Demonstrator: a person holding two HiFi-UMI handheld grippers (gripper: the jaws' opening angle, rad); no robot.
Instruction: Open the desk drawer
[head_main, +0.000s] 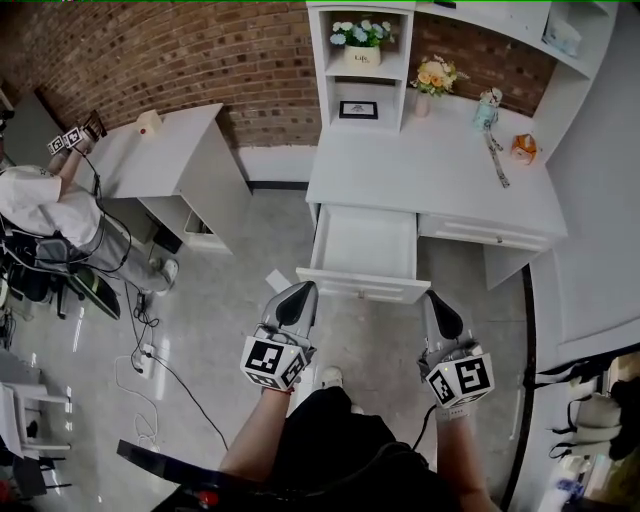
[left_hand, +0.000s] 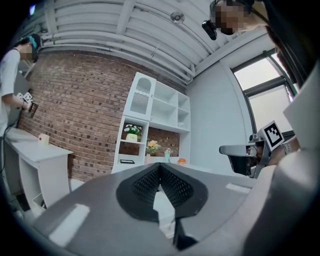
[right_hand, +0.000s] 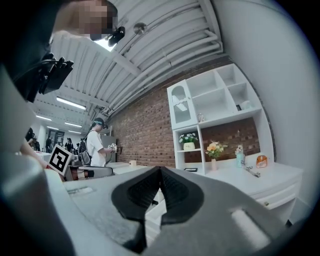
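The white desk (head_main: 440, 170) stands against the brick wall, and its left drawer (head_main: 366, 244) is pulled far out, with its front panel (head_main: 362, 285) towards me and nothing visible inside. The right-hand drawer (head_main: 487, 236) is closed. My left gripper (head_main: 300, 290) hovers just in front of the open drawer's left corner, jaws shut and empty. My right gripper (head_main: 438, 298) hangs just off the drawer's right corner, also shut on nothing. In the left gripper view the left gripper (left_hand: 160, 169) has its pads together; in the right gripper view so does the right gripper (right_hand: 160, 172).
On the desk stand a shelf unit with a flower pot (head_main: 362, 45), a picture frame (head_main: 358, 110), a vase of flowers (head_main: 435, 78) and an orange object (head_main: 523, 150). A second white desk (head_main: 160, 150) and a person (head_main: 40, 205) are at left. Cables (head_main: 150, 355) lie on the floor.
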